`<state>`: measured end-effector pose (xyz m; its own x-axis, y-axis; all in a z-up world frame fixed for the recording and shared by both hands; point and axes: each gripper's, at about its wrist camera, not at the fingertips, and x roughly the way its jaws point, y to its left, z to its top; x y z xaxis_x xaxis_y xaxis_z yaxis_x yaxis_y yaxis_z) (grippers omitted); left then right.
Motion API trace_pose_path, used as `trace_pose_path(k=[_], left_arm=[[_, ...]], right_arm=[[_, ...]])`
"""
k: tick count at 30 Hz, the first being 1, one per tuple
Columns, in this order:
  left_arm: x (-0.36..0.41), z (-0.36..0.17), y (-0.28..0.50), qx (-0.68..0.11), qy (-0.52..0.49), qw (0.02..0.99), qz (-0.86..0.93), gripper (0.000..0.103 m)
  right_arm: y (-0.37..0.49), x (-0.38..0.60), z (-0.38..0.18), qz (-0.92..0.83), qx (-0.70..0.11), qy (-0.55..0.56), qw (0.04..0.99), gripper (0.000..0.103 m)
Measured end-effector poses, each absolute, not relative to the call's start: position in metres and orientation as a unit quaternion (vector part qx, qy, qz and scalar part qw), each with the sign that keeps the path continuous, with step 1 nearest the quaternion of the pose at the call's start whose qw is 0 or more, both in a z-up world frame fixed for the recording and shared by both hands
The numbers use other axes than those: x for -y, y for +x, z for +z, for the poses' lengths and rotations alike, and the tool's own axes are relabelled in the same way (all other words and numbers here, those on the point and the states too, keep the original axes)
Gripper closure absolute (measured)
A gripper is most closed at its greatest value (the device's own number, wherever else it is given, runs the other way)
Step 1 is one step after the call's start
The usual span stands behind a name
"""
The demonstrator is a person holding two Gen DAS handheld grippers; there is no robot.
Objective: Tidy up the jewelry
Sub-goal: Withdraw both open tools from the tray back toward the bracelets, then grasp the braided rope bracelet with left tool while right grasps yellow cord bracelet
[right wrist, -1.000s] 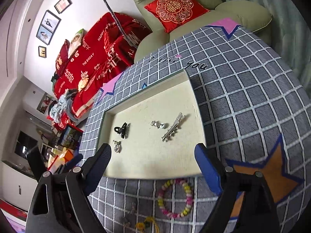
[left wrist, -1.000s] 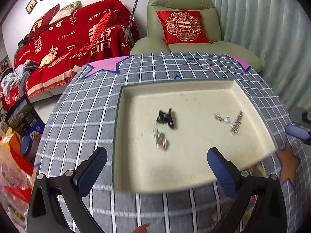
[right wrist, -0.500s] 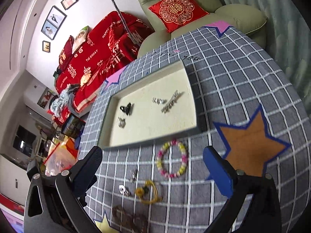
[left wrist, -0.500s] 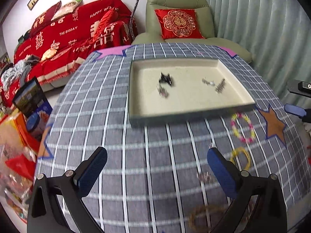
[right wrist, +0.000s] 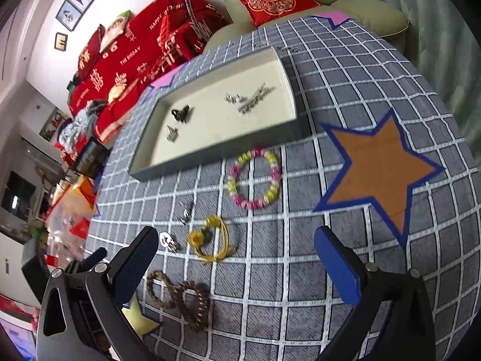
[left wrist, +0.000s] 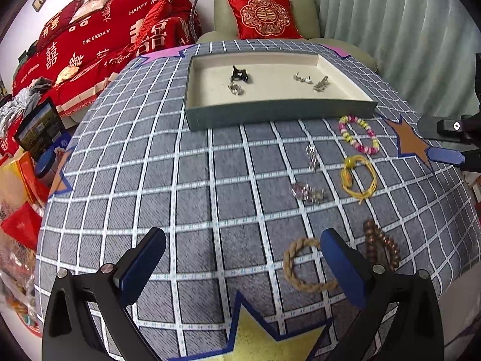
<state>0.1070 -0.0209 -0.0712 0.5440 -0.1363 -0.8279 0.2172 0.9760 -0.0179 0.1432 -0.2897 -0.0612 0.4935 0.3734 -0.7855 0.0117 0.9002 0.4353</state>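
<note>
Both grippers w/ jaws spread wide, nothing held. Left gripper (left wrist: 243, 267) hangs over the near part of the checked tablecloth (left wrist: 168, 162); right gripper (right wrist: 236, 266) over the cloth's right side, near the orange star patch (right wrist: 381, 171). Right gripper's blue pad also shows at the right edge of the left view. Tray (left wrist: 270, 114) sits toward the far side of the table w/ 4 small pieces in it: black clip (left wrist: 239, 75), silver piece (left wrist: 235, 88) just in front of it, small silver studs (left wrist: 302, 78) and a long silver clip (left wrist: 321, 83) on the right half. Rest of the jewelry lies loose on the cloth, in front of the tray: pink/yellow bead bracelet (right wrist: 254, 179) just beside the tray's front wall; silver earring (left wrist: 312, 158); yellow cord bracelet (right wrist: 210, 237); pinkish sparkly piece (left wrist: 306, 192), blurry, can't tell what exactly. Nearest the grippers: tan rope bracelet (left wrist: 303, 266), partly behind the left gripper's right finger, and a dark brown bead bracelet (left wrist: 381, 248) just right of it. Red sofa (left wrist: 90, 42) and green armchair (left wrist: 264, 3) behind the table.
</note>
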Motion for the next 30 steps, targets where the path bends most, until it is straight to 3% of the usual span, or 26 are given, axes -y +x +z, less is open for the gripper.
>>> trace_pose_path(k=[21,25,28,30], left_arm=[[0.030,-0.098,0.099,-0.490,0.056,0.865,-0.096,0.000],[0.036,-0.097,0.099,-0.487,0.060,0.866,-0.102,0.000],[0.038,-0.097,0.099,-0.484,0.066,0.867,-0.102,0.000],[0.039,-0.096,0.099,-0.483,0.063,0.866,-0.109,0.006]], right_arm=[[0.147,0.242,-0.091,0.052,-0.532,0.062,0.843,0.000],[0.152,0.235,-0.097,0.046,-0.537,0.043,0.841,0.004],[0.156,0.231,-0.101,0.040,-0.539,0.034,0.841,0.014],[0.157,0.227,-0.101,0.037,-0.537,0.022,0.843,0.018]])
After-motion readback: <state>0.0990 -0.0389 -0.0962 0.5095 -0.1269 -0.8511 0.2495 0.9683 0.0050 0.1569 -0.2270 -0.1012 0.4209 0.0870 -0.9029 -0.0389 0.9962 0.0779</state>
